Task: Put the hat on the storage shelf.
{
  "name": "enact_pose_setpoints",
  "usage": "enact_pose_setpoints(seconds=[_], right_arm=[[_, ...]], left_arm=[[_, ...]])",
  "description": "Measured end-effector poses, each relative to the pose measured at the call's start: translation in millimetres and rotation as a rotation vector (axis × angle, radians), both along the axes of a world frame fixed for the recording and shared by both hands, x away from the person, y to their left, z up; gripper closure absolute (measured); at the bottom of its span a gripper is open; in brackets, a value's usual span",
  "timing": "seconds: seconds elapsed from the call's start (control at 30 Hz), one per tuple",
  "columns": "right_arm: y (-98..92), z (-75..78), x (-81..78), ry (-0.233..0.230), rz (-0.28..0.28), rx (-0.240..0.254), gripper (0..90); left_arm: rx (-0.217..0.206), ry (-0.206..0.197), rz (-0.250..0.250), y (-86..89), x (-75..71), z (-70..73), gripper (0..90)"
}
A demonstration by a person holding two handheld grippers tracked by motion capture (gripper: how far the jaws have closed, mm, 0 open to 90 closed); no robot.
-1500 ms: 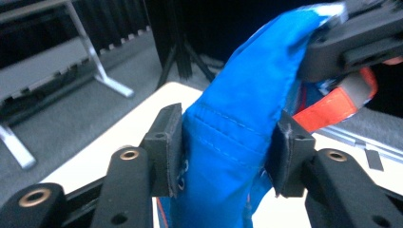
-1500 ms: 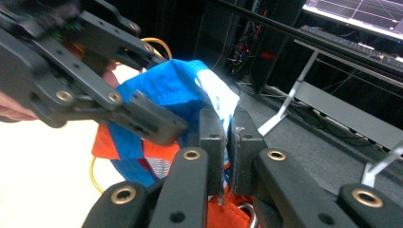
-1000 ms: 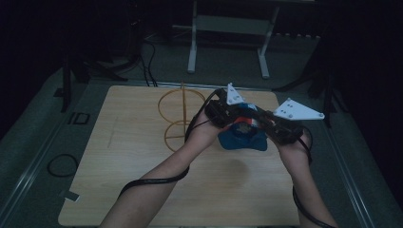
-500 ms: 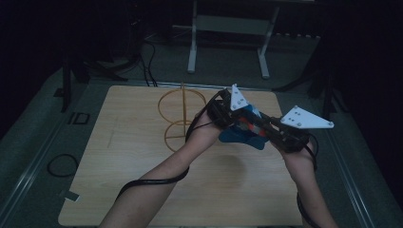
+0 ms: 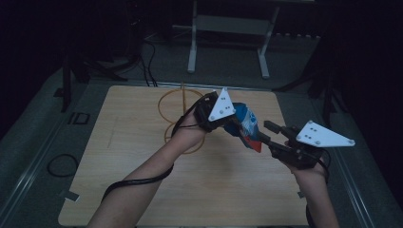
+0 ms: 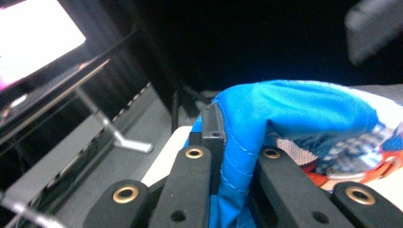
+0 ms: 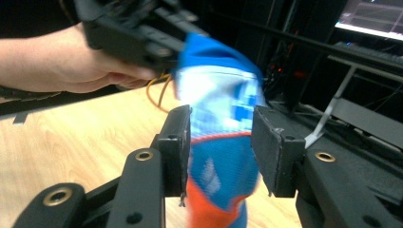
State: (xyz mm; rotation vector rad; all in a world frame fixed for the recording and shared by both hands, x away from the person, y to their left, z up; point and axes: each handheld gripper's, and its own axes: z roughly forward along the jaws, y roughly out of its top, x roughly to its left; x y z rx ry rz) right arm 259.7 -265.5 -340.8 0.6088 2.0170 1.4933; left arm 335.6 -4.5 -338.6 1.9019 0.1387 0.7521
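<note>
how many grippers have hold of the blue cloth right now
1. The left gripper is clamped on the blue cloth at its upper edge. The right gripper has just been opening; the cloth hangs between its jaws, unpinched.

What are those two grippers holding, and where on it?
The left gripper pinches the blue cloth at a stitched edge. The right gripper is open around its lower part, letting go.

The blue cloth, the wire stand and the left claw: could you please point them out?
Blue cloth (image 7: 223,142): right gripper view, its middle between the jaws.
Wire stand (image 5: 172,97): high view, upper ring.
Left claw (image 6: 233,164): left gripper view, between the fingertips, shut on the cloth.
</note>
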Motion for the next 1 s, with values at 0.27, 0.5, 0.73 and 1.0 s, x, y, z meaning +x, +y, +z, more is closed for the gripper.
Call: enact_pose_setpoints(seconds=[0.27,0.5,0.73,1.0], right_arm=[[-17.5,-7.8,5.8,0.026,0.021,0.007,60.5],[-12.4,-16.4,4.6,0.075,0.11,0.025,61.9],[7.5,-18.2,-9.8,0.076,0.2,0.024,61.2],[21.2,-21.1,-15.0,0.107,0.28,0.022,61.3]], left_arm=[[-0.021,-0.037,-0.163,26.3,-13.4,-5.2,88.7],[-0.032,-0.075,-0.32,48.9,-26.6,-3.5,88.5],[-0.11,-0.058,-0.449,65.6,-30.4,-5.7,88.5],[-0.17,0.032,-0.584,73.5,-24.2,-17.5,88.4]])
